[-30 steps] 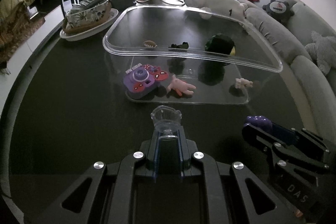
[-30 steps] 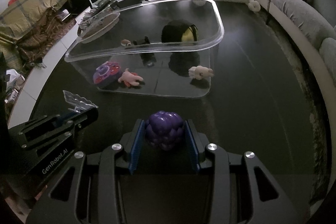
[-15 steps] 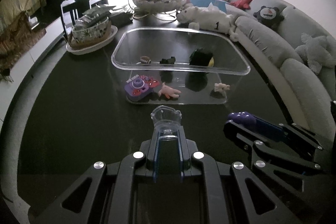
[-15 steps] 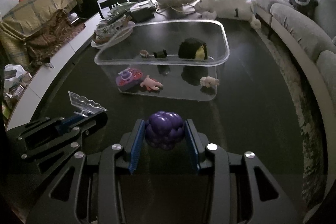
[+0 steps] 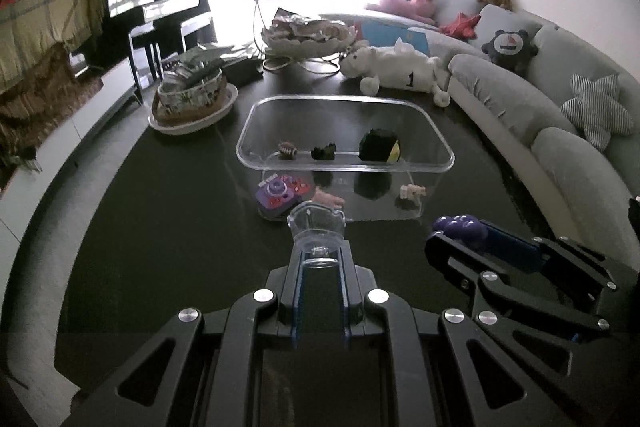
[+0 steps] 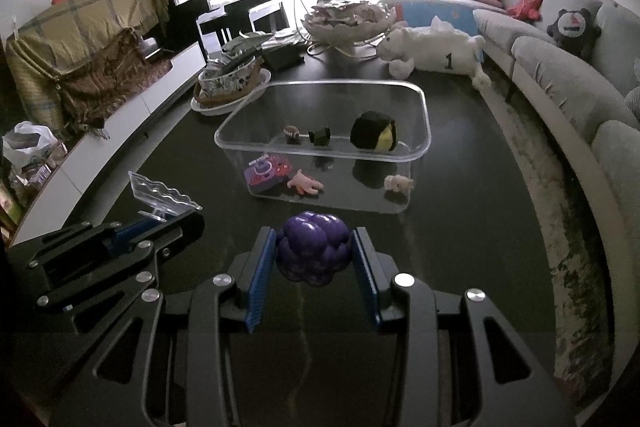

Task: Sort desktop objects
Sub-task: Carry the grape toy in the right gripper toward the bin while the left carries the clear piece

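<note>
Left tool (image 5: 319, 269): jaws pressed together on the stem of a small clear plastic piece (image 5: 317, 223) with a scalloped rim. In the right wrist view the same piece (image 6: 162, 194) reads as a shallow, wavy-edged clear dish, tilted, standing above the tip of the left tool (image 6: 160, 223). It is off the counter (image 5: 168, 211).

Right tool (image 6: 314, 253): jaws part-way closed, both blue pads pinching a purple, lumpy, berry-shaped toy (image 6: 313, 247) from either side. The toy fills the gap and is held clear of the counter. In the left wrist view the right tool (image 5: 460, 233) sits to the right of the left tool, the purple toy (image 5: 460, 226) showing at its tip.

The two tools are side by side, near each other but apart, both on the near side of a clear plastic bin (image 5: 442, 143).

Bin contents, as seen through the clear wall:
- purple toy camera (image 5: 280, 193) at the near left corner;
- pink figure (image 6: 305, 183) just beside it;
- small pale figure (image 6: 398, 183) at the near right;
- small brown ball-like item (image 6: 292, 132), a small dark figure (image 6: 320, 136) and a black-and-yellow round item (image 6: 374, 131) in a row along the far side.

Behind the bin on the counter: a patterned basket on a white plate (image 5: 192, 99), a white tiered stand (image 5: 308, 39) and a white plush animal (image 5: 400, 65). A grey sofa (image 5: 520, 107) curves along the right.
</note>
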